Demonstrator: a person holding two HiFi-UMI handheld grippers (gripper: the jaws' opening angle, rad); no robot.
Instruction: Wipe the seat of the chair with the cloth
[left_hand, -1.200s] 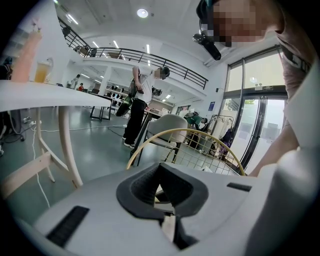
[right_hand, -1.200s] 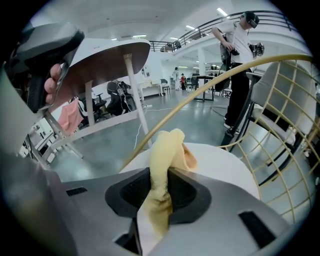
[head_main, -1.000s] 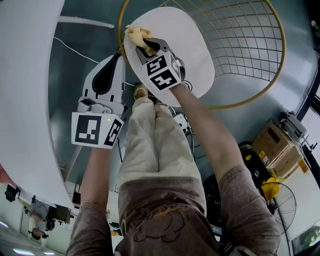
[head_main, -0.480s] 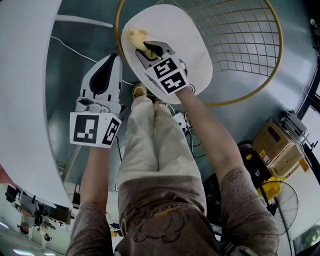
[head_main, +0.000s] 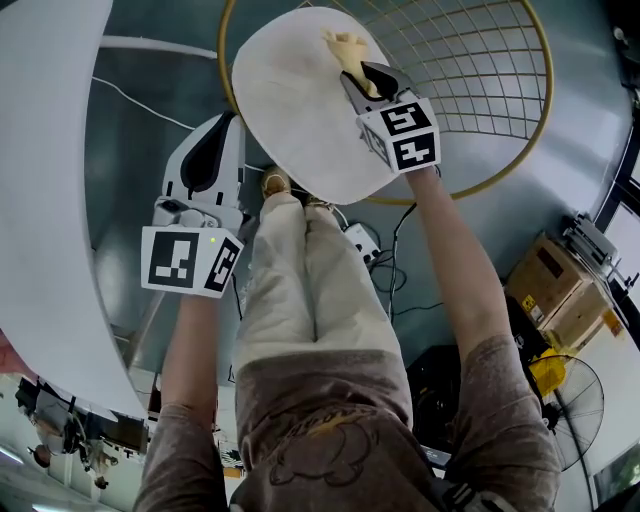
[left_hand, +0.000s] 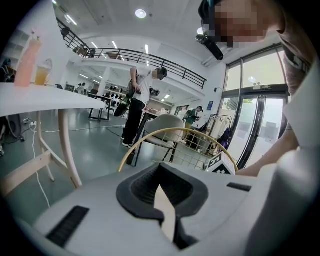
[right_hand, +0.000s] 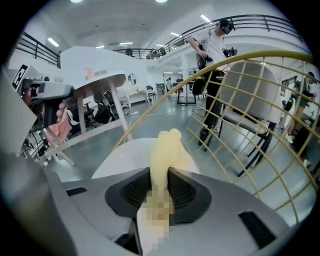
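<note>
The cloth (head_main: 345, 48), pinched in the right hand-held gripper (head_main: 368, 80), has swept across the seat (head_main: 290, 120) from its left edge to the wire back (head_main: 480, 70), so wiping looks well along, while the left hand-held gripper (head_main: 212, 150) hangs closed, empty.

The chair's white seat (head_main: 300, 110) is sitting inside its gold wire frame (head_main: 470, 70) and is carrying only the yellow cloth (head_main: 346, 48), which is resting close to the seat's far edge, toward its right side. The grey floor (head_main: 150, 170) is bearing the chair. A white cable (head_main: 140, 100) is trailing across it past the seat's left edge, and dark cords (head_main: 388, 270) are lying just beyond the near edge. Cardboard boxes (head_main: 555, 295) and a fan (head_main: 575, 400) are standing well off to the right.
</note>
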